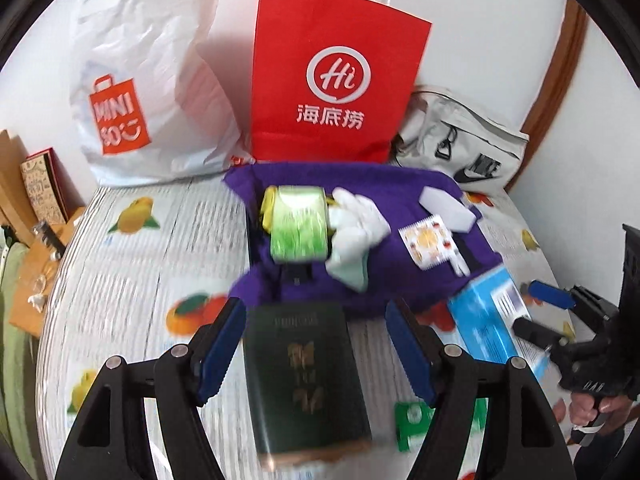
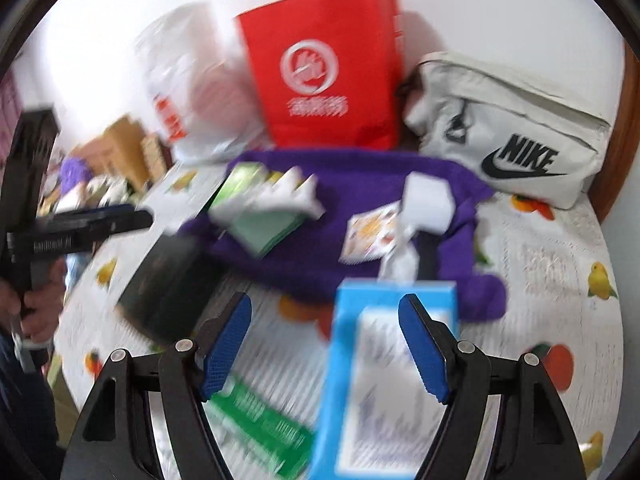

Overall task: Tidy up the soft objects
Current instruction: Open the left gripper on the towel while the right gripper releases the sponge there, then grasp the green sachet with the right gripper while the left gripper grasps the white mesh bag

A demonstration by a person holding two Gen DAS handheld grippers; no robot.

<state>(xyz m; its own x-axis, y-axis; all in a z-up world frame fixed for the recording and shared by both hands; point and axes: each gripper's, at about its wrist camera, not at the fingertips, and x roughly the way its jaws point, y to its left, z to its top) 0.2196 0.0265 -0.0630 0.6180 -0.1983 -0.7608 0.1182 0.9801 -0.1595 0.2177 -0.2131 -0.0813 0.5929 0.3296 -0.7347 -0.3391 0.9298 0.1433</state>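
Observation:
A purple cloth [image 1: 360, 200] [image 2: 320, 248] lies spread on the fruit-print table. On it rest a green tissue pack [image 1: 298, 224] [image 2: 240, 184], a white glove [image 1: 356, 220] [image 2: 288, 196], a white block [image 1: 444, 204] [image 2: 428, 200] and a patterned sachet [image 1: 426, 246] [image 2: 372, 232]. My left gripper [image 1: 316, 344] is open, and a dark green box [image 1: 306, 376] [image 2: 168, 284] lies on the table between its blue pads, untouched. My right gripper [image 2: 324, 342] is open over a blue box [image 2: 384, 380] [image 1: 488, 320], with a gap at the left pad. Both views are blurred by motion.
A red paper bag [image 1: 336, 76] [image 2: 324, 68], a white plastic bag [image 1: 152, 80] [image 2: 192, 92] and a grey Nike pouch [image 1: 464, 140] [image 2: 508, 128] stand at the back against the wall. A green flat packet [image 1: 412, 420] [image 2: 260, 428] lies near the front. Cardboard boxes [image 1: 36, 184] stand at the left.

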